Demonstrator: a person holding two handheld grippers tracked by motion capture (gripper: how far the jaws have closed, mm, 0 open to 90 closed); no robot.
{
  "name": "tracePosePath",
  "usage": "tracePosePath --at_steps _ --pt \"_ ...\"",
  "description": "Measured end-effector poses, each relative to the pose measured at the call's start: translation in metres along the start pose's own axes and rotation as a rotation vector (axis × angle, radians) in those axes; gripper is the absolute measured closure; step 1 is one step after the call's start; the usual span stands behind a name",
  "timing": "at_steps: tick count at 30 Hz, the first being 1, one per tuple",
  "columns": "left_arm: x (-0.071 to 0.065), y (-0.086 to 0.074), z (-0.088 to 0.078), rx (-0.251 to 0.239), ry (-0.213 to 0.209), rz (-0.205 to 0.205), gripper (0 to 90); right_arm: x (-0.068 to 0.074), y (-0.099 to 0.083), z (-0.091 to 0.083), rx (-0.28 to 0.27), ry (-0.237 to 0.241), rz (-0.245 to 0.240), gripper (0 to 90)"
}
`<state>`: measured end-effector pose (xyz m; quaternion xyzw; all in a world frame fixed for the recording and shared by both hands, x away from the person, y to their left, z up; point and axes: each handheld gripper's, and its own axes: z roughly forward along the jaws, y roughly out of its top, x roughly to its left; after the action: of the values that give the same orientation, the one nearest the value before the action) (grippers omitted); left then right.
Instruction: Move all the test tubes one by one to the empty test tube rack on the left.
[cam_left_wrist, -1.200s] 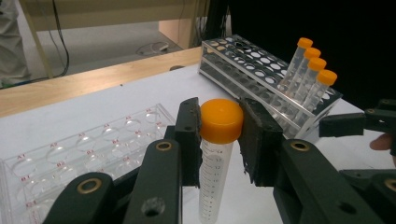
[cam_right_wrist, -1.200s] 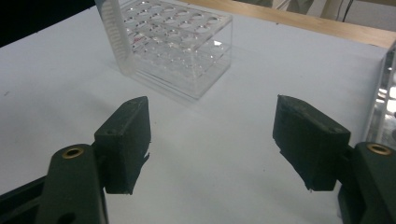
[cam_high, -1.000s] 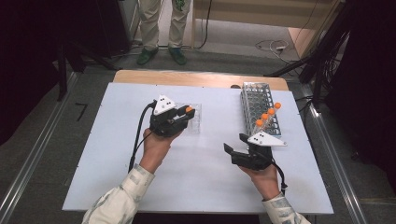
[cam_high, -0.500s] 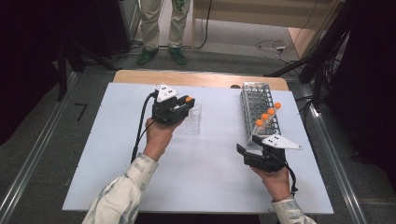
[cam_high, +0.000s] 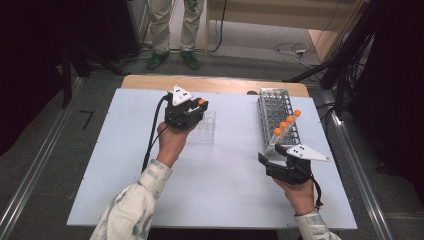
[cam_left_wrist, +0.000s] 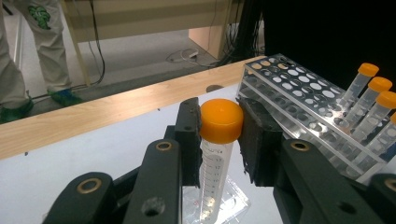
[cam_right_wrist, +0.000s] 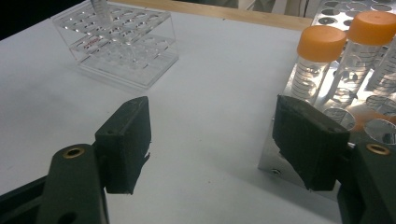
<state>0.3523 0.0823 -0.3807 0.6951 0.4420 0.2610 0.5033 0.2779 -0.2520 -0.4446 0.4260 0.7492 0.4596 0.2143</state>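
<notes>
My left gripper (cam_high: 199, 107) is shut on a clear tube with an orange cap (cam_left_wrist: 221, 120), and its pads press on the cap's sides. The tube (cam_left_wrist: 212, 172) hangs upright over a small clear plastic rack (cam_high: 205, 132), with its lower end (cam_right_wrist: 100, 8) just above the rack's holes. My right gripper (cam_high: 272, 157) stands open above the table with nothing between its jaws, close to the near end of a metal tube rack (cam_high: 274, 107). Several orange-capped tubes (cam_high: 286, 123) stand tilted in that rack (cam_right_wrist: 322, 56).
The white table top (cam_high: 225, 190) lies between the clear rack (cam_right_wrist: 121, 46) and the metal rack (cam_left_wrist: 299, 88). A wooden strip (cam_high: 215, 85) runs along the table's far edge. A person's legs (cam_high: 172, 30) stand on the floor beyond it.
My left gripper has carried the tube away from me, over the clear rack. My right gripper has shifted to the right, toward the metal rack's near end.
</notes>
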Motion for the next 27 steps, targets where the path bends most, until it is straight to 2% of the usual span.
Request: tracePosePath --at_steps 13,18,27 --pt "0.001 -0.006 0.006 -0.009 0.007 -0.002 70.1 -0.001 -0.001 0.001 0.001 0.003 0.002 26.6" --pt "-0.001 -0.011 0.008 -0.008 0.016 0.014 70.1 -0.001 -0.001 0.001 0.001 0.002 0.001 26.6" --pt "-0.003 -0.028 0.013 0.002 0.022 0.024 70.0 0.0 -0.001 0.001 0.003 0.002 -0.001 26.7"
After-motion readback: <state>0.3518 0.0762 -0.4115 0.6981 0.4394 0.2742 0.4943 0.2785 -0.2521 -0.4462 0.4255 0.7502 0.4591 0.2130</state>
